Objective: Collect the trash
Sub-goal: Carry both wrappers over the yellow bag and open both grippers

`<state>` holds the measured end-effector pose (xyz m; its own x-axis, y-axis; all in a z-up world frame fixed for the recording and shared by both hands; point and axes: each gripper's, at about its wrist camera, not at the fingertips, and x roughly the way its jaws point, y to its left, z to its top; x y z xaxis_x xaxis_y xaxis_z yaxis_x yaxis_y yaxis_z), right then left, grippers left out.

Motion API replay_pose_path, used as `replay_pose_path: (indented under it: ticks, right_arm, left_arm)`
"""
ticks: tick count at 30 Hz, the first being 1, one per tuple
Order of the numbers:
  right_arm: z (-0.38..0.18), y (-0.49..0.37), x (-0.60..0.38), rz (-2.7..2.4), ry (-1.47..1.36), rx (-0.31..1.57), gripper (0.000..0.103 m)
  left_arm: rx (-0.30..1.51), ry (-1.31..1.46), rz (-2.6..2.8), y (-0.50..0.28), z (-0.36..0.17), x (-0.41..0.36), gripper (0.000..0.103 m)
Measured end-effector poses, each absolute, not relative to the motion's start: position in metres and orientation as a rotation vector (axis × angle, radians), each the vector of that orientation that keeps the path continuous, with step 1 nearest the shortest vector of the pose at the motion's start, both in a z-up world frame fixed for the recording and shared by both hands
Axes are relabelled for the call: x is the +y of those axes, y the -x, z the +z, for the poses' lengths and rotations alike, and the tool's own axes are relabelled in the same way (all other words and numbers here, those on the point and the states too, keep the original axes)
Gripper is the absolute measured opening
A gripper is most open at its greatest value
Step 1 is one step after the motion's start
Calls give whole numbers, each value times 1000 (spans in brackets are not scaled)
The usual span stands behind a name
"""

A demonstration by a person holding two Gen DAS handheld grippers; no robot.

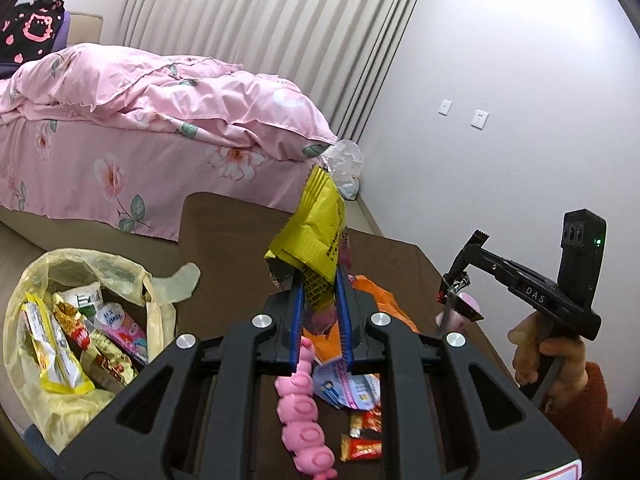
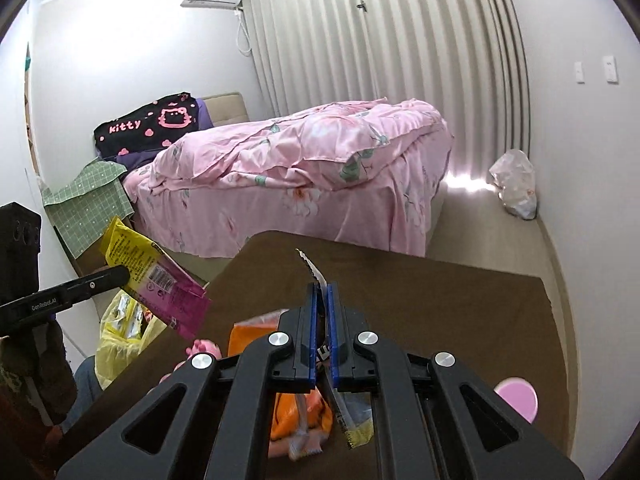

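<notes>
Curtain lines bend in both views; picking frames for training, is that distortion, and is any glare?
Left wrist: fisheye bows the curtain, dark corners, no strong glare. Right wrist: same bowing, a blown-out patch of light on the floor beside the bed.

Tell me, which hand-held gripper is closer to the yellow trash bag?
Left. The left hand-held gripper, shut on a yellow wrapper, sits just beside the yellow trash bag. The right hand-held gripper, pinching a thin wrapper, is farther off across the table.
</notes>
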<state>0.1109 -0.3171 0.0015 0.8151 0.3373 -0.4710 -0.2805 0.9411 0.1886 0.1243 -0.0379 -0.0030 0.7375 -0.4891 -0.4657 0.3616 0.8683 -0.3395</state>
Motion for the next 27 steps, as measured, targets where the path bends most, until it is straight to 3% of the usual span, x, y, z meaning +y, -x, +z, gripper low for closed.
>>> replay_pose_path:
  ticks: [14, 27]
  right_arm:
    - [20, -69, -309, 352, -129, 488, 6]
    - [72, -49, -233, 437, -43, 415, 6]
  left_arm:
    - [570, 184, -475, -85, 15, -39, 14]
    - [523, 107, -243, -49, 34, 31, 14]
